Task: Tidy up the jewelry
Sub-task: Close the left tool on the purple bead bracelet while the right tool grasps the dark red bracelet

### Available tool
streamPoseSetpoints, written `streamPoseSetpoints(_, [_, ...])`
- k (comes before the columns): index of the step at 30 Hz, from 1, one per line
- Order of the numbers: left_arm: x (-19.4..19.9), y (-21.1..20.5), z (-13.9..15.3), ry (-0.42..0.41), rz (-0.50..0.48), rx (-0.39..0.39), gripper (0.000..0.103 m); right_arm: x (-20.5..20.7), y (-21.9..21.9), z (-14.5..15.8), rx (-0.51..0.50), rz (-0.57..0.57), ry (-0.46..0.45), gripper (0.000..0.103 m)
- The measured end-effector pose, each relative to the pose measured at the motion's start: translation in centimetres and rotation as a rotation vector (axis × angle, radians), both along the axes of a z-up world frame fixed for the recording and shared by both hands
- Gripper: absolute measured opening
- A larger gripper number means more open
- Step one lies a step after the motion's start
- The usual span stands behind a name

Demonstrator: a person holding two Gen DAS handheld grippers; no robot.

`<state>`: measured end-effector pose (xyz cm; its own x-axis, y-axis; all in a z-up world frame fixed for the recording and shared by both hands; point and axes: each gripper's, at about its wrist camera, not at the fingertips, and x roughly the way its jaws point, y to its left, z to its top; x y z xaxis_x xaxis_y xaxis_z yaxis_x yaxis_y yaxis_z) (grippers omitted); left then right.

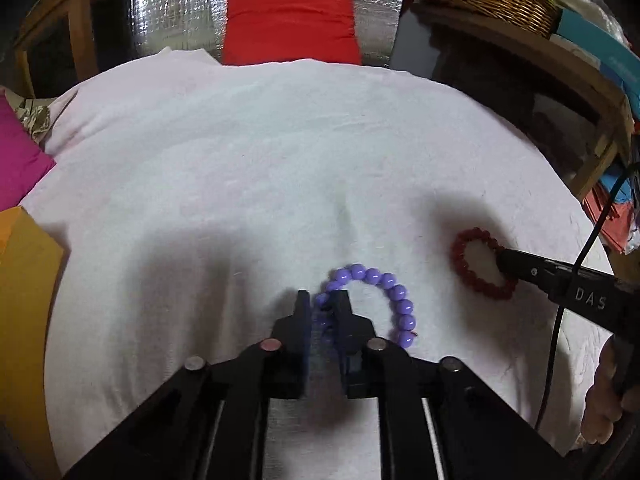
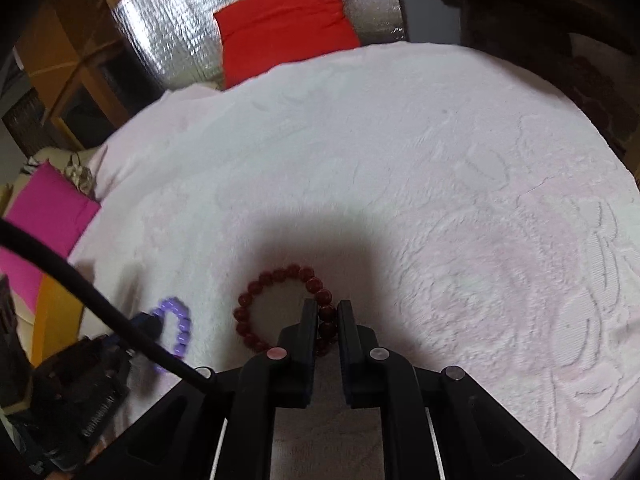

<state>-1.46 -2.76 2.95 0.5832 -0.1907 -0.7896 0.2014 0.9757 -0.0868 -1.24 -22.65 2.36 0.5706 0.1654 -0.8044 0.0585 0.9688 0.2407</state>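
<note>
Bracelets pinched at their near arcs, one per gripper, on the white cloth [image 1: 280, 152].

Through the left wrist camera we see our left gripper [image 1: 324, 300] closed on the purple bracelet [image 1: 384, 300], its loop curving away rightward; the right wrist camera shows our right gripper [image 2: 327, 308] clamping the red bracelet [image 2: 280, 308], loop lying left-forward, toward the purple one.

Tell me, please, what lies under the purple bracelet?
Under the purple bracelet is only the white cloth. The left gripper is closed on its left part, hiding those beads. What the cloth covers cannot be seen.
</note>
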Motion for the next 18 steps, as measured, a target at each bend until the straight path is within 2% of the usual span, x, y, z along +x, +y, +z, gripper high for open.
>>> streamPoseSetpoints(1, [0.1, 0.2, 0.0, 0.004, 0.004, -0.007, 0.036, 0.1, 0.2, -0.1, -0.012, 0.001, -0.003, 0.011])
streamPoseSetpoints(3, [0.2, 0.3, -0.2, 0.008, 0.013, -0.014, 0.059, 0.3, 0.4, -0.1, -0.023, 0.002, -0.007, 0.011])
streamPoseSetpoints(10, [0.2, -0.9, -0.5, -0.002, -0.026, 0.013, 0.059, 0.4, 0.0, -0.4, -0.006, -0.020, 0.010, 0.012])
streamPoseSetpoints(18, [0.2, -1.0, 0.5, 0.001, -0.041, -0.082, 0.068, 0.2, -0.2, -0.5, 0.004, -0.006, 0.007, 0.012])
